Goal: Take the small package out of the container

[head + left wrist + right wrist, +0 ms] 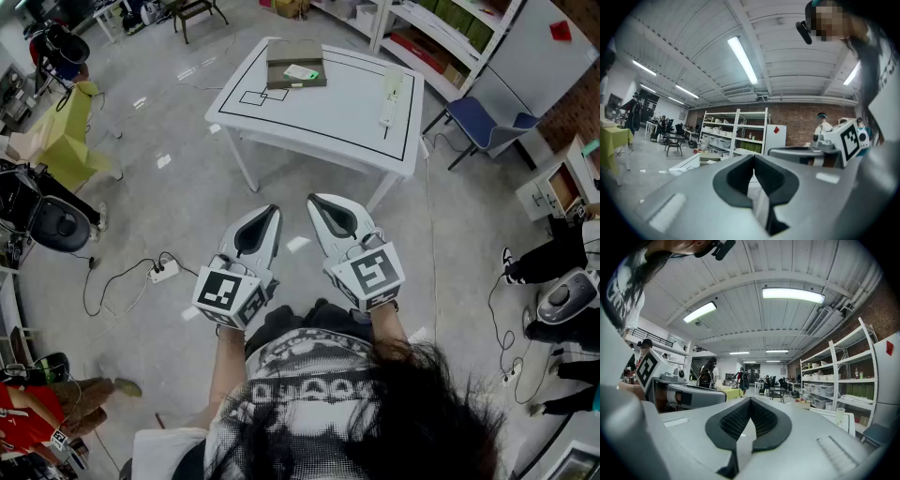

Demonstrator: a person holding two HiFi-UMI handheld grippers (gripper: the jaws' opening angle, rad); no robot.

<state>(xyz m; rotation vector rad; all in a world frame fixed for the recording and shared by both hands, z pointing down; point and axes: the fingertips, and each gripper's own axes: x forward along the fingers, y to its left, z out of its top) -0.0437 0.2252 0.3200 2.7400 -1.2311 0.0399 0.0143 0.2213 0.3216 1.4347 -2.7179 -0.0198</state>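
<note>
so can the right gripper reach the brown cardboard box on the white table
Probably not: the right gripper is short of the white table, with the brown cardboard box at its far edge.

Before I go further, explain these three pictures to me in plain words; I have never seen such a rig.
There is no robot: a person holds a two-fingered hand tool in each hand. The head view comes from a camera on the person's head, looking down on the left gripper and right gripper. The other two views come from cameras riding on each gripper, looking along its fingers into the room. Both grippers are shut and hold nothing. Ahead stands a white table bearing a flat brown container with a small pale package lying in or on it.
</note>
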